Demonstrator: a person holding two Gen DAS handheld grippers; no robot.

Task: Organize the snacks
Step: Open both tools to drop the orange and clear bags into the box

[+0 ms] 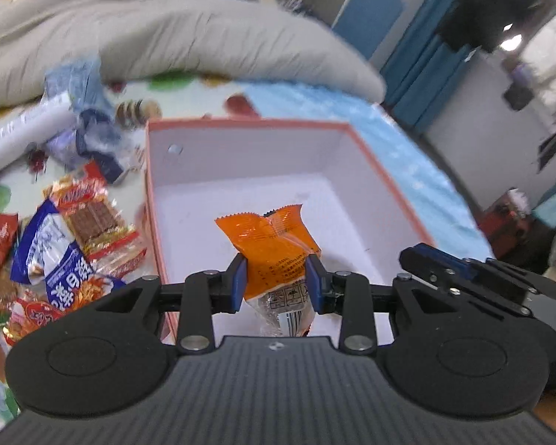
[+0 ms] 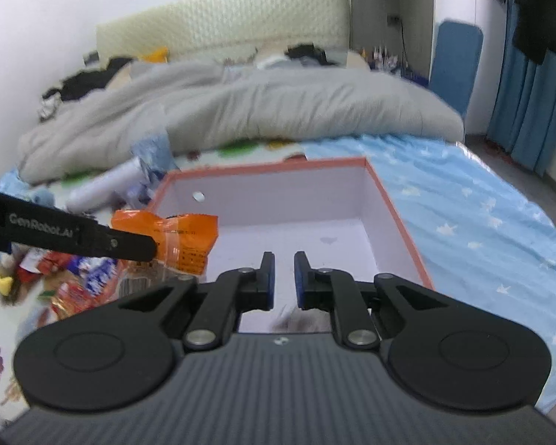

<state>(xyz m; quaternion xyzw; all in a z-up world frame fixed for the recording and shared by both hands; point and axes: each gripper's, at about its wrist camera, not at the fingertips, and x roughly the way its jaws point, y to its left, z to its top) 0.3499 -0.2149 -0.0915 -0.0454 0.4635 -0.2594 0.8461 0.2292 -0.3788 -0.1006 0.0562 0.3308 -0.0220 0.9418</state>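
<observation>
My left gripper (image 1: 277, 272) is shut on an orange snack packet (image 1: 270, 239) and holds it above the white inside of a pink-edged box (image 1: 241, 124). The same packet (image 2: 183, 237) shows in the right wrist view, held over the box's left wall (image 2: 218, 200). My right gripper (image 2: 282, 272) hangs over the near part of the box with its jaws a narrow gap apart and nothing between them. It also shows at the right in the left wrist view (image 1: 419, 256). The box floor looks bare.
A pile of snack packets (image 1: 66, 237) lies left of the box on the bed, seen also in the right wrist view (image 2: 78, 278). A white roll (image 1: 22, 129) and a grey duvet (image 2: 259, 111) lie behind. The blue star sheet (image 2: 482, 230) stretches right.
</observation>
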